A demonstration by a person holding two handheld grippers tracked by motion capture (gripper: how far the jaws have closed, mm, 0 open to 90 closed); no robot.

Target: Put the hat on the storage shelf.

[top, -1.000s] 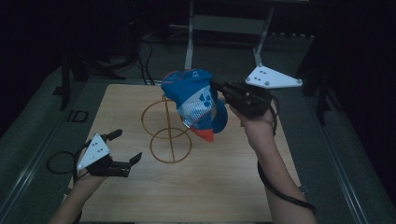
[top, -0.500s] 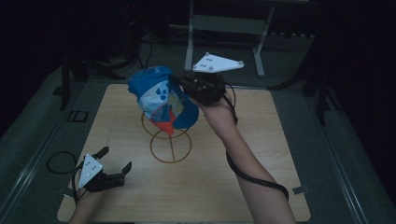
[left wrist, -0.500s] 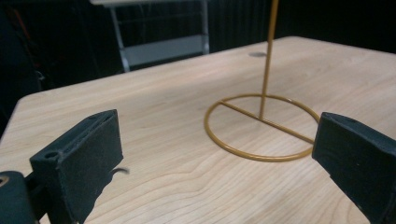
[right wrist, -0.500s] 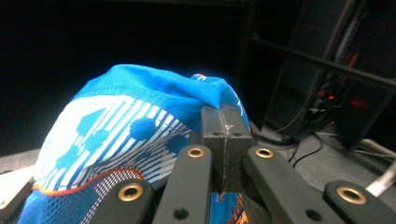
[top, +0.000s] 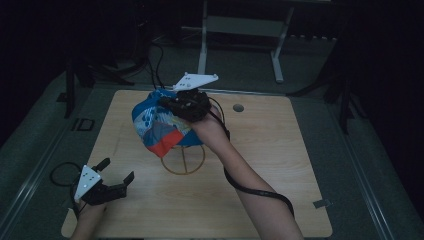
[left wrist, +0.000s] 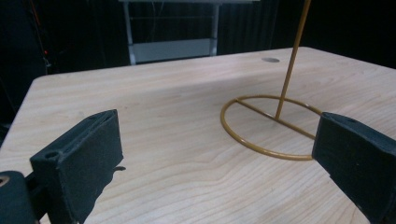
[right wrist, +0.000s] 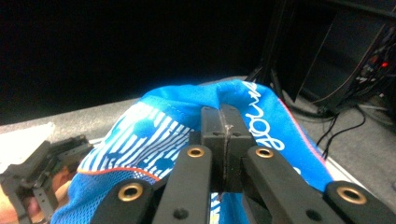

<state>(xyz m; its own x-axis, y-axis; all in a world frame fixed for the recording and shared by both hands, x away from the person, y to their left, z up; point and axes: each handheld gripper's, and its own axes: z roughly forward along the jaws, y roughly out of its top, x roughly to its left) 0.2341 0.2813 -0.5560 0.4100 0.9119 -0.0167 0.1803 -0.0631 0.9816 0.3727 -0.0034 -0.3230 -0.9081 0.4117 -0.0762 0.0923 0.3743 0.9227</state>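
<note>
Blue cap (top: 159,125): one; wire stand (top: 184,159): one.

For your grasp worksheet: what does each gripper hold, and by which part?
The right gripper pinches the blue cap by a fold of fabric near its top edge. The left gripper holds nothing.

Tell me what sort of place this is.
Probably a lab or recording studio rather than a home: a bare wooden table stands in a dark room, cables trail across the floor behind it, and a metal stand frame sits at the back. Both hands hold camera-fitted grippers.
</note>
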